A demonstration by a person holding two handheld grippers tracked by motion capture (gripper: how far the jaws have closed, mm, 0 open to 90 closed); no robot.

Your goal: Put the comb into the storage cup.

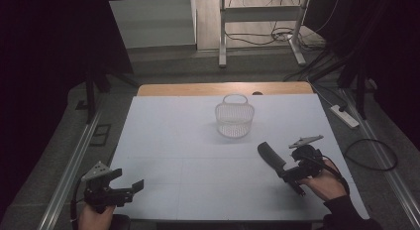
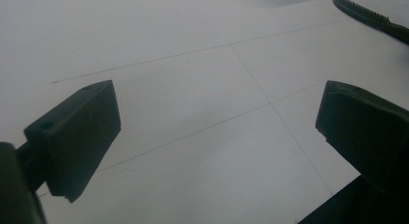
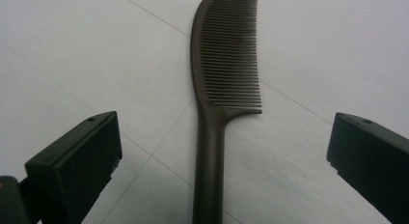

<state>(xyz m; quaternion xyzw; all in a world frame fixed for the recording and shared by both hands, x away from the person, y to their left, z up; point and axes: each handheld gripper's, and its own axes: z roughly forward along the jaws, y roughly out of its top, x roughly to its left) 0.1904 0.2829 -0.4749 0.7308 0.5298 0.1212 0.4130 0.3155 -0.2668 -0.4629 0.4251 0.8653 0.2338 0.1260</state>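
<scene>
A dark comb (image 1: 271,157) lies flat on the white table top (image 1: 188,155), right of centre. My right gripper (image 1: 291,171) is held by a hand at the comb's near end, open. In the right gripper view the comb (image 3: 226,84) runs straight up the middle, teeth to the right, with its handle between the two wide-apart jaws of the right gripper (image 3: 224,154) and touching neither. My left gripper (image 1: 130,179) sits at the near left corner, open over bare table. The left gripper (image 2: 217,132) holds nothing, and the comb (image 2: 371,15) appears far off at the upper right.
A small white mesh basket (image 1: 234,120) with a handle stands upright at the middle back of the table. A wooden strip (image 1: 223,88) edges the far side. On the floor lie a power strip (image 1: 344,116) and cables at the right, with metal rails along both sides.
</scene>
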